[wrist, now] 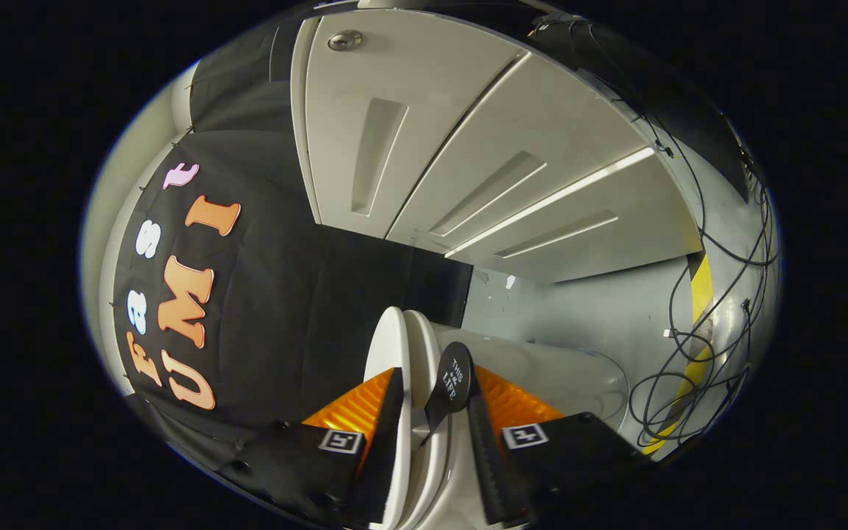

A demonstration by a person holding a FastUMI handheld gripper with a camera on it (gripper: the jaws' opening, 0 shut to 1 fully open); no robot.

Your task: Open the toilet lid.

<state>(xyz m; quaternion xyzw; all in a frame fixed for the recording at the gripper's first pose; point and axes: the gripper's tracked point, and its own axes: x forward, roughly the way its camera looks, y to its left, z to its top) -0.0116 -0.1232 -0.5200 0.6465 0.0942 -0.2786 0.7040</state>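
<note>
The gripper view looks forward along its fingers [394,427], close against the toilet lid [387,353].

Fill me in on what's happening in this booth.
A handheld pair of tongs is working on a white toilet lid. The lid's edge and a small black pull tab on it sit between the two fingers, the lid apparently raised well up. Whether both fingers actually press on anything isn't clear. Loose cables hang beyond.

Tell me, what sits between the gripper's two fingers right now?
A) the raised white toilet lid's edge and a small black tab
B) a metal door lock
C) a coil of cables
A: the gripper straddles the white toilet lid and black tab.
</note>
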